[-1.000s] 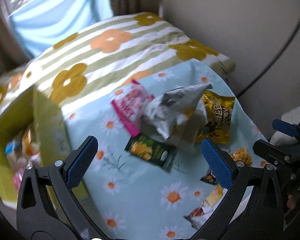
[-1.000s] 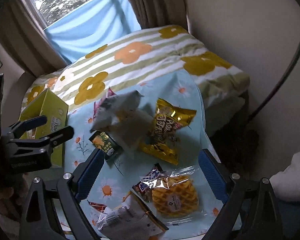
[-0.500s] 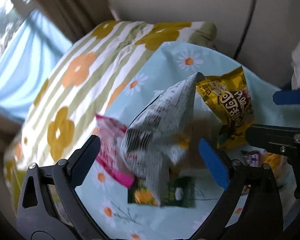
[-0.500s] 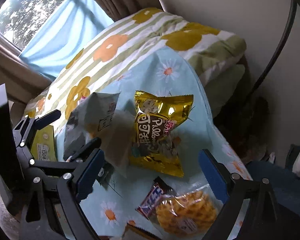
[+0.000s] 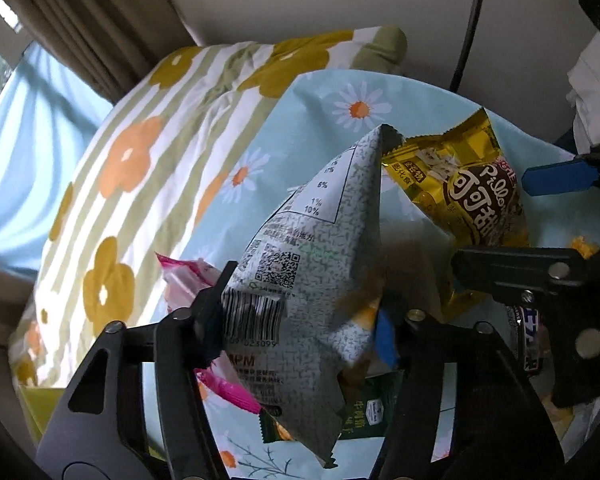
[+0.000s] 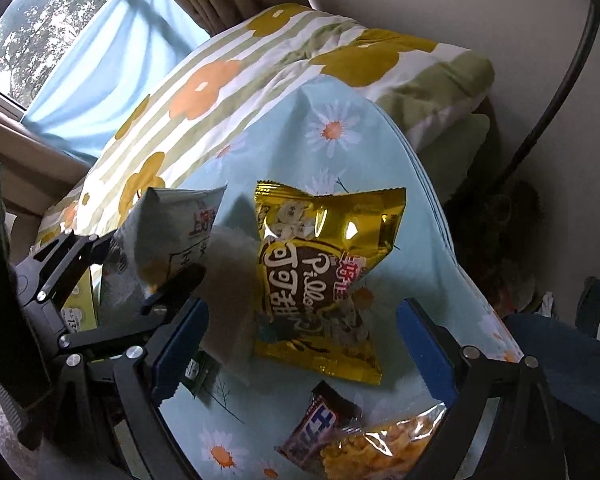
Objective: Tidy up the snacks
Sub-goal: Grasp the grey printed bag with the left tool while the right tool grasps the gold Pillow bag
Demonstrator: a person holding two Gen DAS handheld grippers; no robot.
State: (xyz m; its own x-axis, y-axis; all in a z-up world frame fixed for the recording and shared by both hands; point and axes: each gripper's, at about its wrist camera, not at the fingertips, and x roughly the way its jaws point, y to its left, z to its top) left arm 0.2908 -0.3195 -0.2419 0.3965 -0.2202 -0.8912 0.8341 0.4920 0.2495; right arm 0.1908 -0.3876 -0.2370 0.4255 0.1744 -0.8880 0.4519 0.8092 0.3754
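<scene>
In the left wrist view, the left gripper (image 5: 300,320) is closing its fingers on a grey-white snack bag (image 5: 312,264), which stands pinched between them above the daisy-print cloth (image 5: 340,92), with a gold snack bag (image 5: 472,200) lying just behind it and a pink packet (image 5: 188,280) beside the left finger. In the right wrist view, the right gripper (image 6: 300,344) hovers with fingers spread wide over the gold snack bag (image 6: 320,280), touching nothing, while a chocolate bar (image 6: 320,424) and a clear packet of yellow snacks (image 6: 384,452) lie nearer the camera.

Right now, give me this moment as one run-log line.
left gripper: closing on grey snack bag | right gripper: open, above gold snack bag | surface: daisy cloth
</scene>
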